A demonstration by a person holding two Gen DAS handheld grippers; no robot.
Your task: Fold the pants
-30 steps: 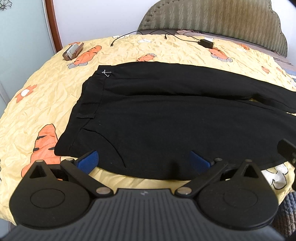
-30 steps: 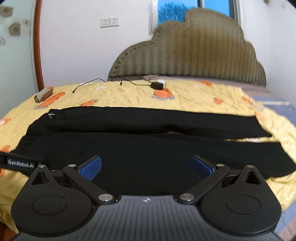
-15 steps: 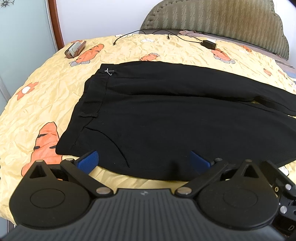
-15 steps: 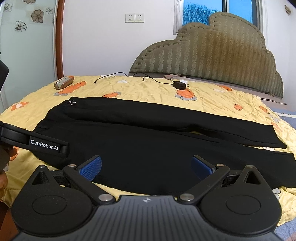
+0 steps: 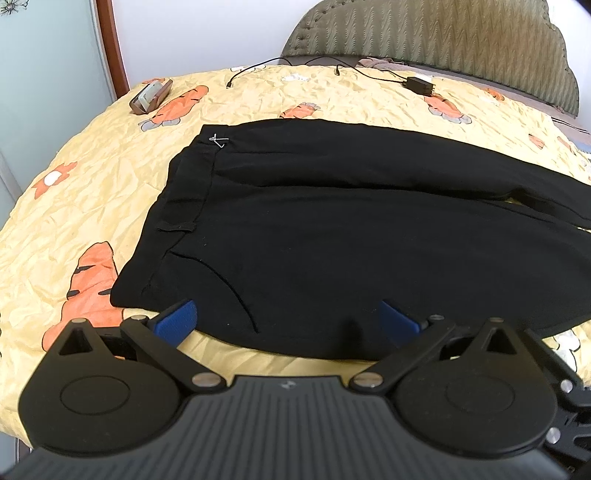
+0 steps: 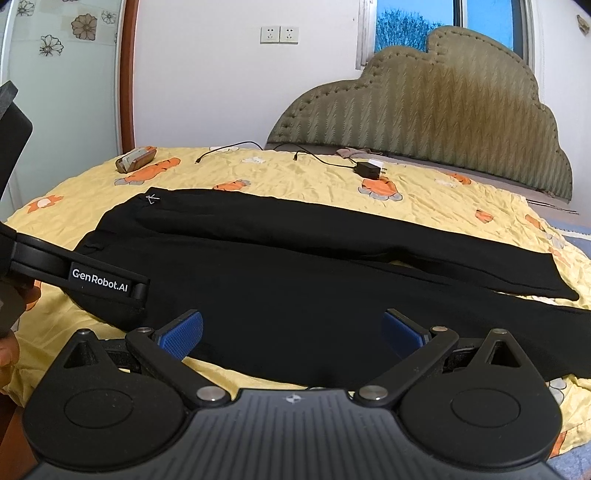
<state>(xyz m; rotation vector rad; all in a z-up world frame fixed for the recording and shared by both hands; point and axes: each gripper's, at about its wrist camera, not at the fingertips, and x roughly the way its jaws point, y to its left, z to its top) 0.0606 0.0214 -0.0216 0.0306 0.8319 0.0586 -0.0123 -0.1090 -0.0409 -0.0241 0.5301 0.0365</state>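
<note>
On the bed (image 5: 92, 206) the pants (image 5: 332, 240) lie spread flat, waistband left, both legs side by side running right, black and smooth. No fold looks made yet; all folding remains. Left hand-held gripper (image 5: 288, 317) and right hand-held gripper (image 6: 291, 328) hover at the near edge, jaws apart, empty.

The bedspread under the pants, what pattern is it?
Yellow bedspread with orange carrots, clearest in the right wrist view.

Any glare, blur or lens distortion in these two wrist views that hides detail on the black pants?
Left wrist view: sharp, strong fisheye bowing of the bed; the pants read as near-flat black, folds barely visible. Right wrist view: sharp too; bright window, no glare on the pants; the headboard curves.
</note>
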